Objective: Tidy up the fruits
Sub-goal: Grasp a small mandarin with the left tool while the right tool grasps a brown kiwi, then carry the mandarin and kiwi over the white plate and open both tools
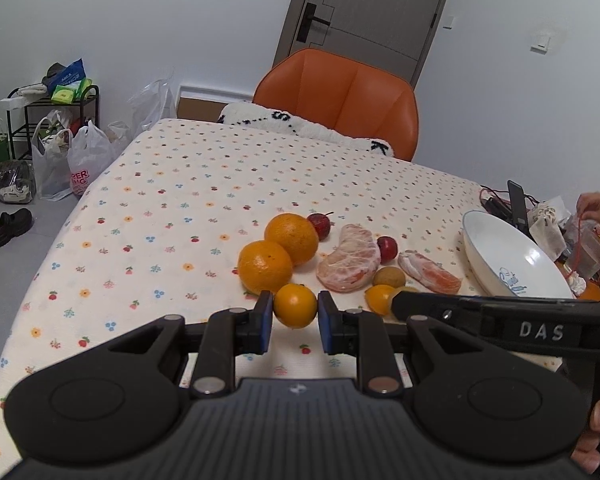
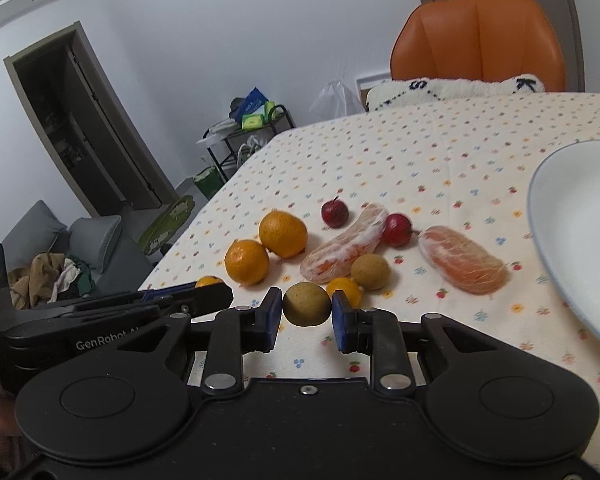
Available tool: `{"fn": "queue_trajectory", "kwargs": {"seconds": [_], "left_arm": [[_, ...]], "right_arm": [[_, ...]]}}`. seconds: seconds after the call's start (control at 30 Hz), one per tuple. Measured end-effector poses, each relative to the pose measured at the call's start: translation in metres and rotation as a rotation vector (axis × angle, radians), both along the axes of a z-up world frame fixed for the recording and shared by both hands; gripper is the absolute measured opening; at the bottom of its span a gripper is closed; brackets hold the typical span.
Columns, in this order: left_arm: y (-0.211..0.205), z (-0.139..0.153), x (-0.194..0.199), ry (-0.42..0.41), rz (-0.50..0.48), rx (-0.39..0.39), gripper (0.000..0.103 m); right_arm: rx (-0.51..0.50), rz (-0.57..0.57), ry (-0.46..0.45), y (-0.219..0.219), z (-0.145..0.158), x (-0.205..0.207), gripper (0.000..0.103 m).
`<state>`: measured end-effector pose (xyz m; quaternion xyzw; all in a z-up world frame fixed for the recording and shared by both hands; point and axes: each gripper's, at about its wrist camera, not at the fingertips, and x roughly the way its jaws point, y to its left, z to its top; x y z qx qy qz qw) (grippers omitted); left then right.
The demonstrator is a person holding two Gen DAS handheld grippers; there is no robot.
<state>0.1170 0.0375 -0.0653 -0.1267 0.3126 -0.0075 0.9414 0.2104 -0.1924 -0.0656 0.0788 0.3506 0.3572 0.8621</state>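
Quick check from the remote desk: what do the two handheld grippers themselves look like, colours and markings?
Both are matte black plastic with blue pads on the fingertips, silver pivot pins and a ribbed grey-black body. The left gripper carries "GenRobot" lettering on its side, seen from the right wrist view. The right gripper shows white "DAS" lettering in the left wrist view. No cables or sleeves show.

Black tool (image 1: 295,322) w/ blue pads (image 1: 265,322), silver screws; other tool (image 2: 307,322) same.

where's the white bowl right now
The white bowl sits empty on the table's right side in both wrist views, just right of the wrapped pomelo wedge and apart from it.
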Motion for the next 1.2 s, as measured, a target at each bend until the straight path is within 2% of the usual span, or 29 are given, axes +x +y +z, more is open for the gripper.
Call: {"fn": "queue_trajectory", "kwargs": {"seconds": [0.63,1.2], "left_arm": [[-0.033,0.019,0.008,-0.050,-0.056,0.013,0.022],[-0.094,0.024,0.039,-0.062,-0.184,0.012,0.022]], "right_arm": [[0.021,-0.096,-0.056,-0.047,0.015,0.003,0.025],[-0.020,-0.249,-0.077,-0.100,0.016,0.011,0.025]]}}
